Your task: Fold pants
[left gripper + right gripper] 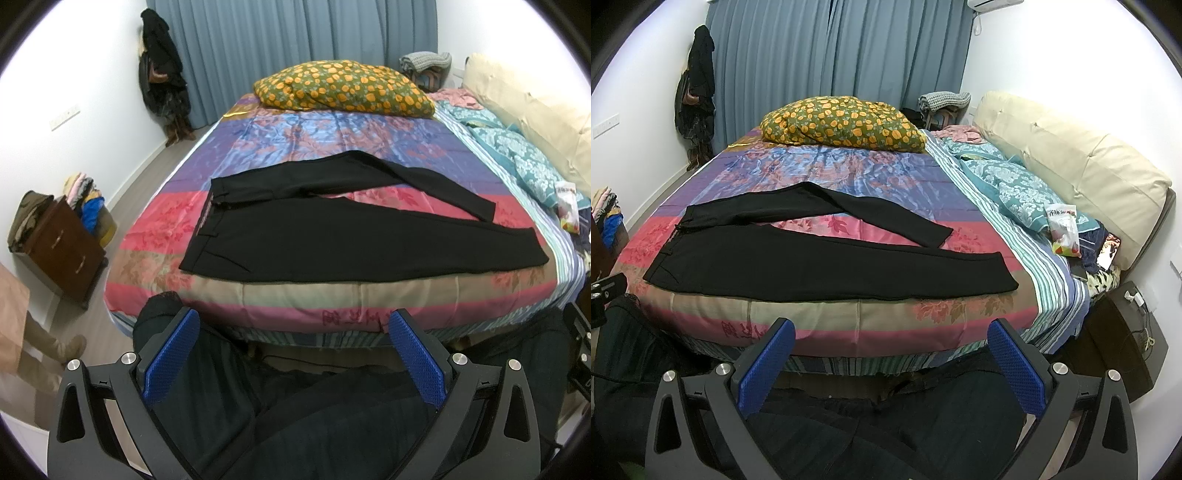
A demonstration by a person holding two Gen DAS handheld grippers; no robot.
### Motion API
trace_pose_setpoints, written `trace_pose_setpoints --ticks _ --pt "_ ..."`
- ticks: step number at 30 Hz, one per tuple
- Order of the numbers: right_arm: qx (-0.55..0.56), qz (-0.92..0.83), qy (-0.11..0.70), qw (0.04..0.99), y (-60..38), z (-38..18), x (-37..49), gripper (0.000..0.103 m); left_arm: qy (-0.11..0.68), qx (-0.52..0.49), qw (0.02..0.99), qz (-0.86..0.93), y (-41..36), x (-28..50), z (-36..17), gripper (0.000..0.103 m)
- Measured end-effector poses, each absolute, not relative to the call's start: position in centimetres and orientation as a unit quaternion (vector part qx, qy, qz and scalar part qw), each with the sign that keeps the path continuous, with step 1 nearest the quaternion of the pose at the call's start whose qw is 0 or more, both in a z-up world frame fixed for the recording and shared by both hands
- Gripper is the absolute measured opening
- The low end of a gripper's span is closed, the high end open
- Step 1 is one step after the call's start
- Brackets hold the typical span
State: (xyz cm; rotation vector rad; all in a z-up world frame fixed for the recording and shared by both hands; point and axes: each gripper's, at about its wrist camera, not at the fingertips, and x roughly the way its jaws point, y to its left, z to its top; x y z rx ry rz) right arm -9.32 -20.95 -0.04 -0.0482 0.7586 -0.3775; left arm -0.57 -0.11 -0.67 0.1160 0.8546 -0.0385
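Black pants (332, 236), orange-flowered green pillow (343, 86)

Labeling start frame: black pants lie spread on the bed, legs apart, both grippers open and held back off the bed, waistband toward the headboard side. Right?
One error: the waistband of the pants points away from the cream headboard; the cuffs lie toward it, as the right wrist view shows. Left gripper and right gripper are open, off the bed.
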Motion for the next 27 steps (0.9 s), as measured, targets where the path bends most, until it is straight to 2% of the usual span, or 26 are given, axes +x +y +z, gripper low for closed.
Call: trace_pose_setpoints --ticks 27 --pt "-0.023 -0.182 0.37 0.911 -20.49 -0.13 -9.24 0.103 0.415 0.057 0.908 -0.018 -0.12 -0.62 -0.75 0.102"
